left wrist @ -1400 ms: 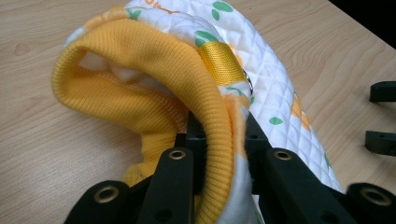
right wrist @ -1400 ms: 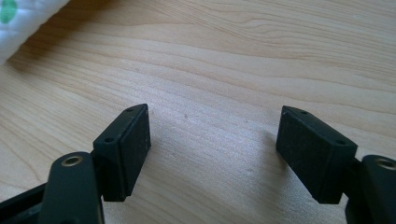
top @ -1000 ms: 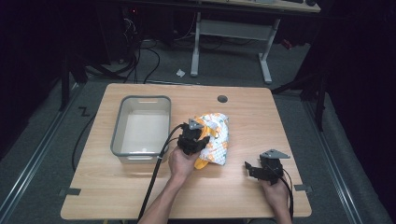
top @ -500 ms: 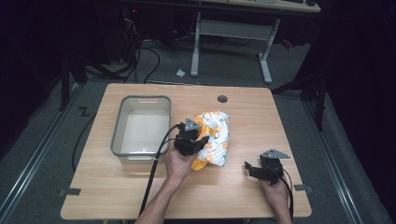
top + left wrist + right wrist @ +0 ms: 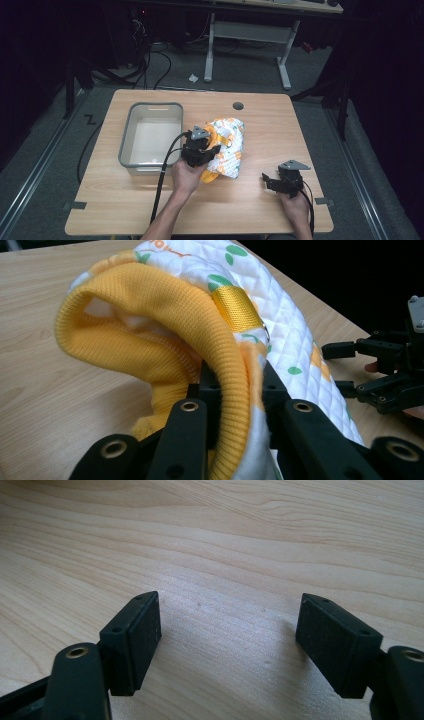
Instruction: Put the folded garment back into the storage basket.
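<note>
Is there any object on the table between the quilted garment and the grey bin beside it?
Nothing visible. The left tongs are shut on the garment at its yellow cuff, and the bin stands right beside it; just bare wood lies between them.

Garments (image 5: pixel 227 145): 1, quilted white with yellow ribbed trim
Bins (image 5: pixel 150 107): 1, grey
Grippers: 2, left (image 5: pixel 200 150) and right (image 5: pixel 272 181)
Jaws per gripper: 2
Hands: 2, left (image 5: pixel 186 175) and right (image 5: pixel 295 207)
Surfaces (image 5: pixel 280 125): 1, wooden
Holes in surface (image 5: pixel 238 106): 1
</note>
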`<action>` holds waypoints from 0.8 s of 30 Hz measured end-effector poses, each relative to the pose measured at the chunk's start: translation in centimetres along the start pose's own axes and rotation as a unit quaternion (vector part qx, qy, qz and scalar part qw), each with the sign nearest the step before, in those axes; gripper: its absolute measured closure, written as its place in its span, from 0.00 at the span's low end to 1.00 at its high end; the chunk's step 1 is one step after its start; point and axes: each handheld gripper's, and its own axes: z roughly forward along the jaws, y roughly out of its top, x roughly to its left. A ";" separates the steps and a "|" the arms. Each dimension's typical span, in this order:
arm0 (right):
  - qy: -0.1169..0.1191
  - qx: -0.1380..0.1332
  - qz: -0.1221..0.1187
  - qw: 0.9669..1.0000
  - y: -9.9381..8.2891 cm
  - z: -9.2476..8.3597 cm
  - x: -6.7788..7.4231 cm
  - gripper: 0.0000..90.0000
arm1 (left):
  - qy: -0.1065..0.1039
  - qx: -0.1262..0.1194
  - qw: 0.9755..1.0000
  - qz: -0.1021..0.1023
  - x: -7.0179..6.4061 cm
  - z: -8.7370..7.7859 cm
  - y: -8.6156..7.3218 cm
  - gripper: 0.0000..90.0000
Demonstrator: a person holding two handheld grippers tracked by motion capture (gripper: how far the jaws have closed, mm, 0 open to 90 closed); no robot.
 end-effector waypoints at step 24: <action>-0.004 0.000 0.004 1.000 0.0 0.0 0.0 0.29 | 0.004 -0.006 1.000 -0.008 2.0 -3.1 0.6 0.87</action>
